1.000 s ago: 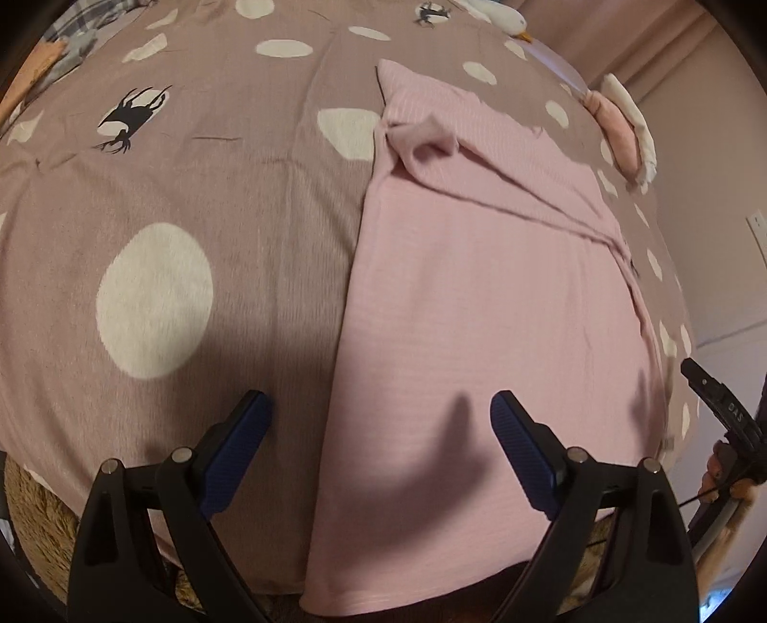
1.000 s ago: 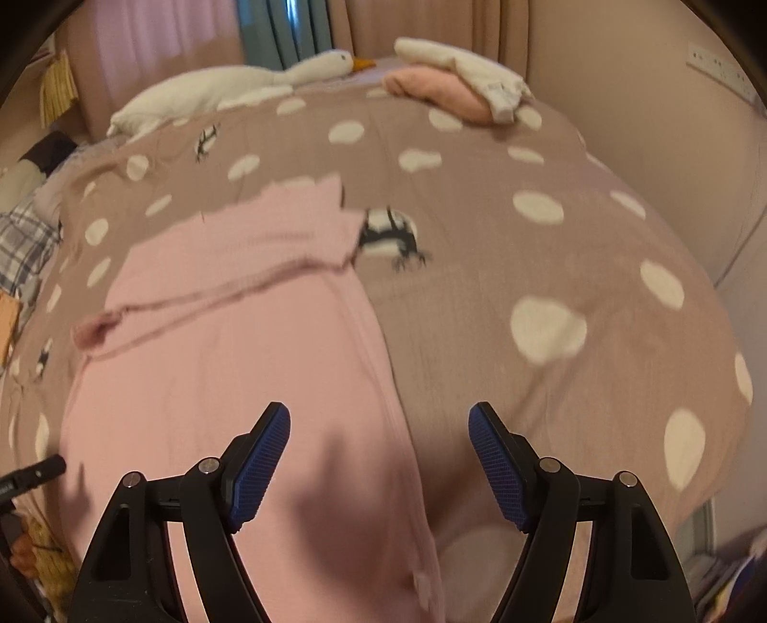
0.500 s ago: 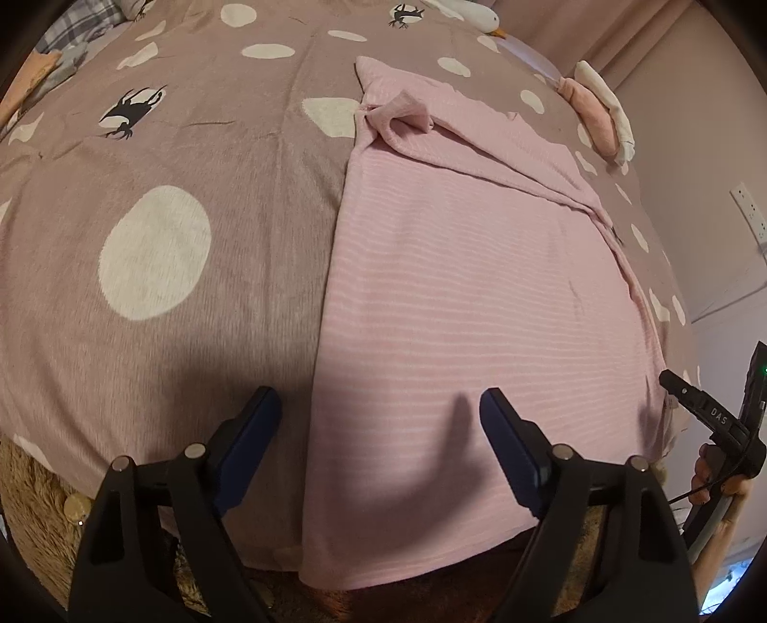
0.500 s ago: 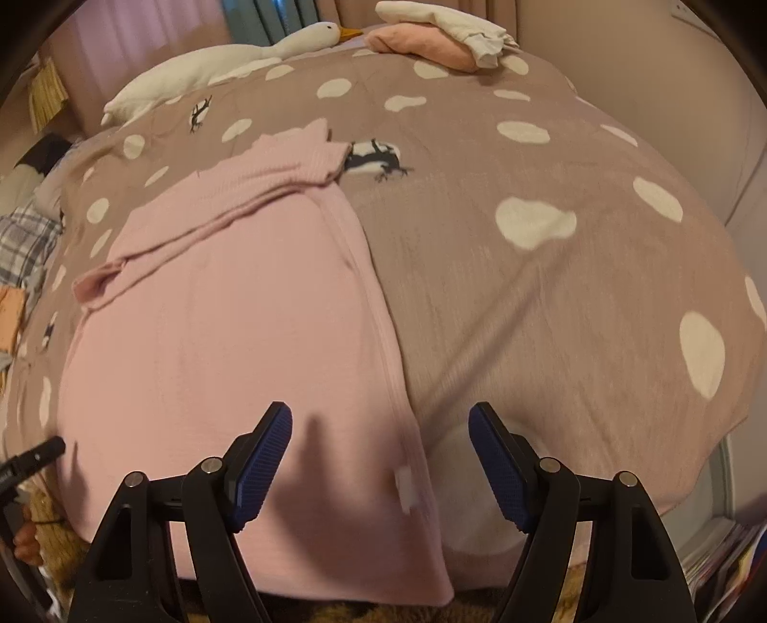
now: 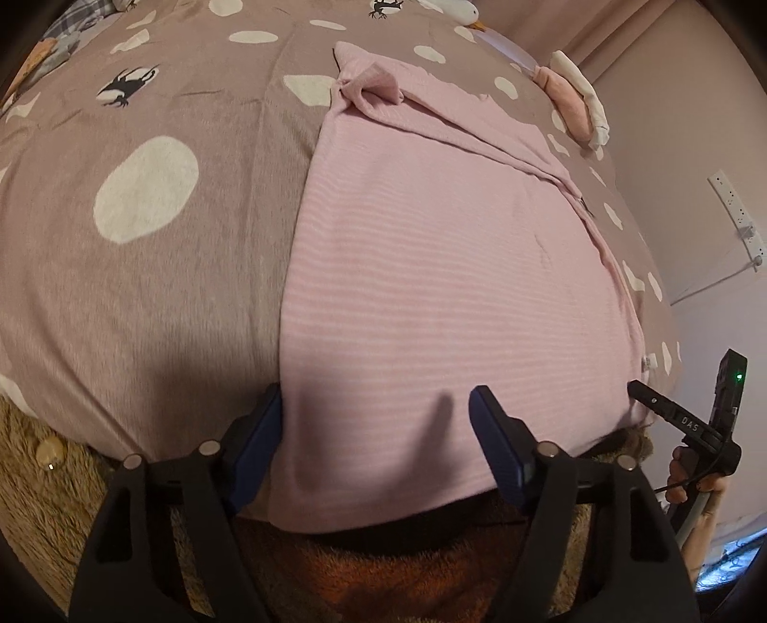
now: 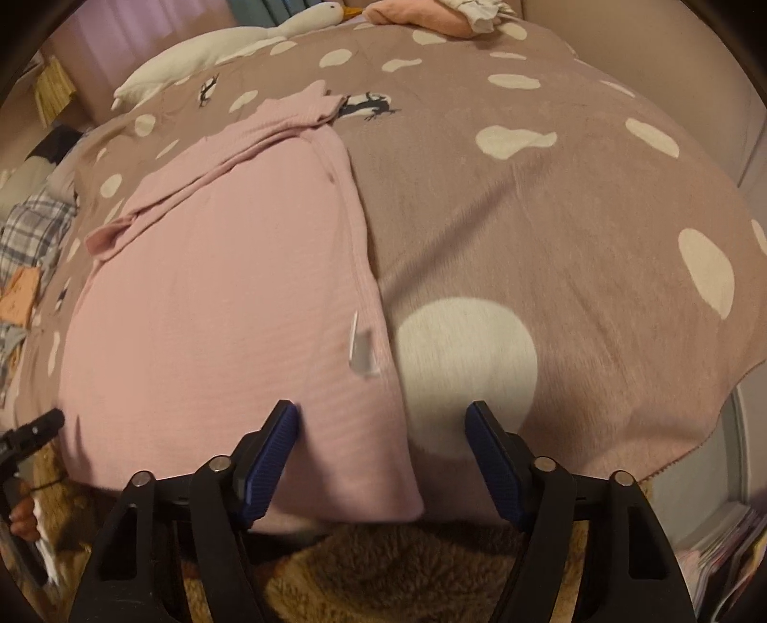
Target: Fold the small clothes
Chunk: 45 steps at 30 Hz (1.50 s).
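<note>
A pink ribbed garment [image 5: 431,268] lies flat on a spotted mauve bed cover [image 5: 144,239], its sleeves folded across the far end and its hem hanging over the near bed edge. My left gripper [image 5: 376,431] hovers over the hem's left corner, jaws closing, cloth below them but not pinched. In the right wrist view the same garment [image 6: 225,297] shows a white label [image 6: 362,352] near its right side. My right gripper [image 6: 383,441] straddles the hem's right corner, jaws closing, pads not pressing the cloth. The right gripper's tip [image 5: 671,412] appears at the left view's right edge.
A brown fuzzy rug [image 6: 383,565] lies below the bed edge. A white goose plush [image 6: 230,43] and folded peach and white clothes [image 6: 431,14] sit at the far end. Plaid fabric [image 6: 29,230] lies far left. A wall with a socket strip [image 5: 733,211] runs on the right.
Both grippers have drawn back toward the near bed edge and lowered over the hem corners. Their jaws have narrowed. The garment has not moved.
</note>
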Each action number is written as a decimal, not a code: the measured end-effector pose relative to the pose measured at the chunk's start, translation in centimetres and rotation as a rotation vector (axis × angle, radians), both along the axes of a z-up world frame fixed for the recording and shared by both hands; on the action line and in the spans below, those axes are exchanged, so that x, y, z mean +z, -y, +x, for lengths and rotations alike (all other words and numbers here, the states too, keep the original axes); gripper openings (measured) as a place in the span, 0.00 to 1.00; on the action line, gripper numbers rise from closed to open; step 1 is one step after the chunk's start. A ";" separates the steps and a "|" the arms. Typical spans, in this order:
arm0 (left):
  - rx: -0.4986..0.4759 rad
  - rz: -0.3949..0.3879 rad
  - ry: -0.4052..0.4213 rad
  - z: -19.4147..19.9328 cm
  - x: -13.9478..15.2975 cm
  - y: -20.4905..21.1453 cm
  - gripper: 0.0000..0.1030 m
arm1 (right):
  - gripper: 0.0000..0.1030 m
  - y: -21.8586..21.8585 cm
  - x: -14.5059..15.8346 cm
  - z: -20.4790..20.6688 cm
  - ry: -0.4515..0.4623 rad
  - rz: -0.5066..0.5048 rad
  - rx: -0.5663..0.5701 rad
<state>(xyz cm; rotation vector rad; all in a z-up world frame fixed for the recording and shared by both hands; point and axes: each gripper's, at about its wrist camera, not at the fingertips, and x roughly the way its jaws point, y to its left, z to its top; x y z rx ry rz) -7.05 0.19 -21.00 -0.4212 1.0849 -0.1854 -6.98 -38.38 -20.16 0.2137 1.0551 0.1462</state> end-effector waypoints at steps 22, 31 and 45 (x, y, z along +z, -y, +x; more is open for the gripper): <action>0.032 -0.156 0.140 1.4 6.4 -1.4 0.05 | 0.09 -1.5 6.6 3.4 0.137 0.304 0.204; 0.121 -0.161 0.117 7.5 5.3 -3.1 0.05 | 0.09 -1.0 5.8 8.9 0.137 0.434 0.091; 0.179 -0.024 0.045 12.4 3.8 -4.0 0.09 | 0.09 0.0 3.5 13.5 0.050 0.280 -0.104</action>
